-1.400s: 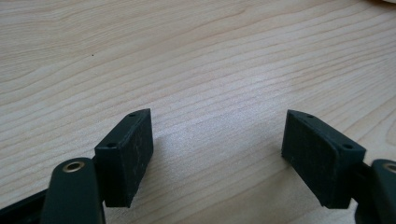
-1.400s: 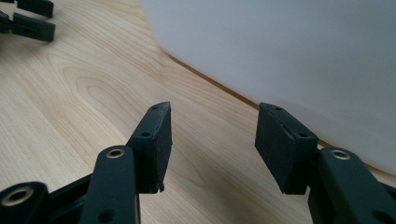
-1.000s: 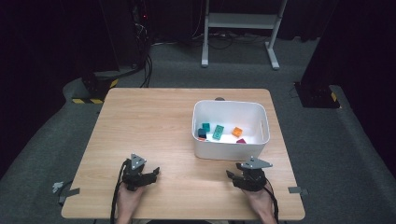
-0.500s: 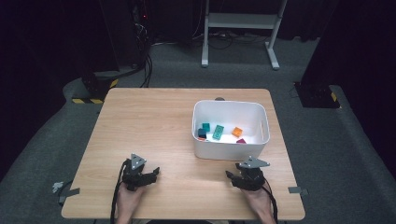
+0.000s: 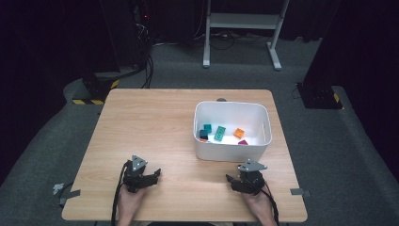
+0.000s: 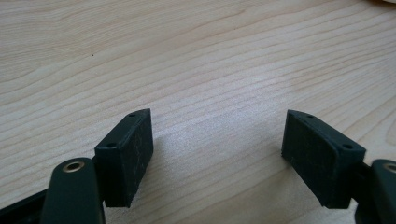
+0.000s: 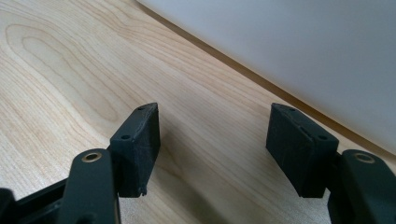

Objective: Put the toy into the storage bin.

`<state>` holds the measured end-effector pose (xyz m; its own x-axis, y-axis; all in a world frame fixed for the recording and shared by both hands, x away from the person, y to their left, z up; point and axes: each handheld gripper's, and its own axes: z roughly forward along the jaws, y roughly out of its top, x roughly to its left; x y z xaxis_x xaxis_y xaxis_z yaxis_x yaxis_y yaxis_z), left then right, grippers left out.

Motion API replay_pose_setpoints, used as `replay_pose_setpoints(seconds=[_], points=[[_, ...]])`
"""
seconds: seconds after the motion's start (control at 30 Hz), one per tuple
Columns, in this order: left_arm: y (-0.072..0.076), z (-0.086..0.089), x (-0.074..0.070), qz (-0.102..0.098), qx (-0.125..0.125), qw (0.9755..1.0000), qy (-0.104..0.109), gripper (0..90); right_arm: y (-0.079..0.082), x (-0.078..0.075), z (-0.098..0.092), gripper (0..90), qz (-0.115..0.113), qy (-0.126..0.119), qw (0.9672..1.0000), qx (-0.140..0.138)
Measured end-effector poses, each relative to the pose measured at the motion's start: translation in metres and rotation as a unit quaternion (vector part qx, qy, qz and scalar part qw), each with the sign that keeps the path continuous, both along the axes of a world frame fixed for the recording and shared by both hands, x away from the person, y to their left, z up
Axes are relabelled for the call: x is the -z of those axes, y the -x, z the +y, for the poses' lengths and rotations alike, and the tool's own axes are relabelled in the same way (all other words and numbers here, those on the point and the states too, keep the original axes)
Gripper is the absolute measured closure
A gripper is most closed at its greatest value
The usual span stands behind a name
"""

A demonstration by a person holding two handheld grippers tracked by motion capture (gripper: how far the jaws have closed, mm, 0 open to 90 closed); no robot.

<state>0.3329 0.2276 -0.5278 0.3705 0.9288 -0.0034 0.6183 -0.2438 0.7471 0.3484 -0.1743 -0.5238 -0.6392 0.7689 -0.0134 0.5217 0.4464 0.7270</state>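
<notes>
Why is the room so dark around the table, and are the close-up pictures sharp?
High view: light falls on the wooden table and white bin, while the surroundings sink into near black. Left gripper view: sharp wood grain, with soft shadows under the pads. Right gripper view: the nearby bin wall looks soft and featureless, with a dark shadow line at its base.

Bright tabletop, dark surroundings, soft focus

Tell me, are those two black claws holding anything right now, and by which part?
Nothing is held. The left gripper stands open over bare wooden table. The right gripper, its jaws just opening, is empty too, beside the white bin.
</notes>
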Motion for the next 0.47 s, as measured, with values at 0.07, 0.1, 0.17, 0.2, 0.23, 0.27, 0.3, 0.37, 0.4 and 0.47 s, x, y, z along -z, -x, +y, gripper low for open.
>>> replay_pose_setpoints(seconds=[0.07,0.1,0.17,0.2,0.23,0.27,0.3,0.37,0.4,0.47], points=[[0.0000,0.0000,0.0000,0.000,0.000,1.0000,0.000,25.0,0.0000,0.0000,0.0001,34.0,0.001,0.000,1.0000,0.002],[0.0000,0.0000,0.0000,0.000,0.000,1.0000,0.000,25.0,0.0000,0.0000,0.0001,34.0,0.001,0.000,1.0000,0.002],[0.0000,0.0000,0.0000,0.000,0.000,1.0000,0.000,25.0,0.0001,0.0001,0.0003,32.3,0.001,0.001,1.0000,0.001],[0.0001,-0.0001,0.0000,0.000,0.000,1.0000,0.000,25.0,0.0001,0.0001,0.0003,32.3,0.001,0.001,1.0000,0.001],[0.0001,-0.0001,0.0000,0.000,0.000,1.0000,0.000,25.0,0.0004,0.0000,0.0005,31.3,0.002,0.002,1.0000,0.002],[0.0001,-0.0001,0.0000,0.000,0.000,1.0000,0.000,25.0,0.0005,0.0001,0.0007,30.6,0.001,0.002,1.0000,0.002],[0.0000,-0.0001,0.0000,0.000,0.000,1.0000,0.000,25.0,0.0006,0.0002,0.0007,30.3,0.002,0.002,1.0000,0.002],[0.0000,0.0000,0.0000,0.000,0.000,1.0000,0.001,24.9,0.0008,0.0001,0.0008,29.9,0.003,0.002,1.0000,0.003],[-0.0001,0.0000,0.0000,0.000,0.001,1.0000,0.001,24.7,0.0014,0.0002,0.0011,27.9,0.003,0.003,1.0000,0.000],[0.0000,-0.0002,0.0000,0.001,0.000,1.0000,0.000,24.7,0.0016,0.0003,0.0012,27.5,0.003,0.003,1.0000,-0.001]])
